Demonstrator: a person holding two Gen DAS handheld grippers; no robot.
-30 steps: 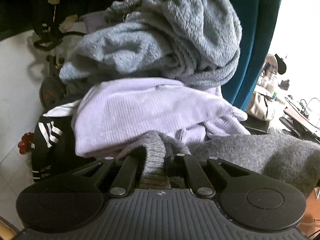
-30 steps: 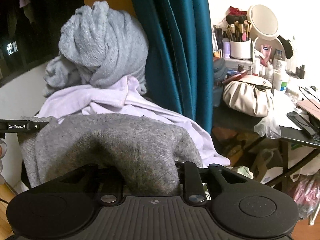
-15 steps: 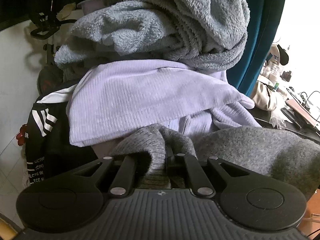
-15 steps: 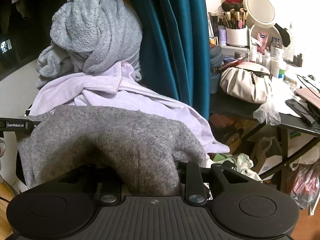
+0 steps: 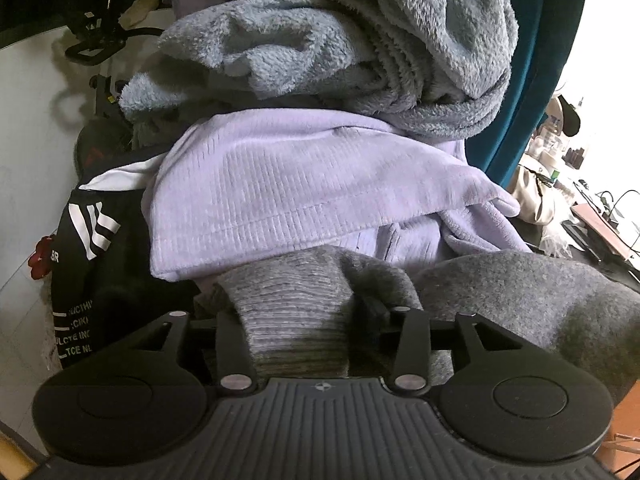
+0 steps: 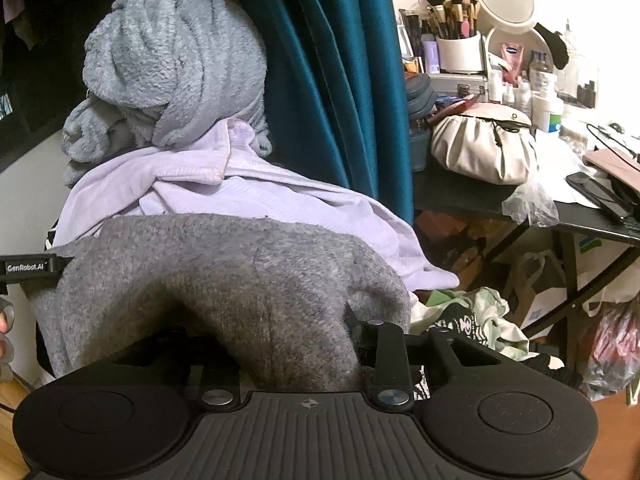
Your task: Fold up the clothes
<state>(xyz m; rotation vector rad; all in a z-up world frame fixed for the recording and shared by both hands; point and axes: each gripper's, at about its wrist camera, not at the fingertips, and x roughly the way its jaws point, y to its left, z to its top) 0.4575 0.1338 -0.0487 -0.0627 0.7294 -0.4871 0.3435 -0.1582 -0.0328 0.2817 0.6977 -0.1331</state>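
Note:
A grey knit sweater [image 5: 532,292] hangs stretched between my two grippers. My left gripper [image 5: 296,320] is shut on its ribbed edge [image 5: 292,308], which bunches between the fingers. My right gripper [image 6: 280,336] is shut on another part of the same grey sweater [image 6: 224,272], which drapes over and hides the fingertips. The left gripper's side shows at the left edge of the right wrist view [image 6: 28,268]. Behind the sweater is a pile with a lilac ribbed garment [image 5: 304,188], also in the right wrist view [image 6: 248,192], and a fluffy grey-blue robe [image 5: 344,40] on top.
A black garment with white stripes and lettering [image 5: 92,256] lies left of the pile. A teal curtain [image 6: 332,80] hangs behind. A black table [image 6: 480,204] at right holds a beige pouch [image 6: 484,148], brushes, bottles and a mirror. Clothes and bags lie on the floor beneath it [image 6: 480,316].
Both grippers have moved closer to the clothes pile, still holding the grey sweater. The pile looks larger in the left wrist view and the sweater sits against the lilac garment.

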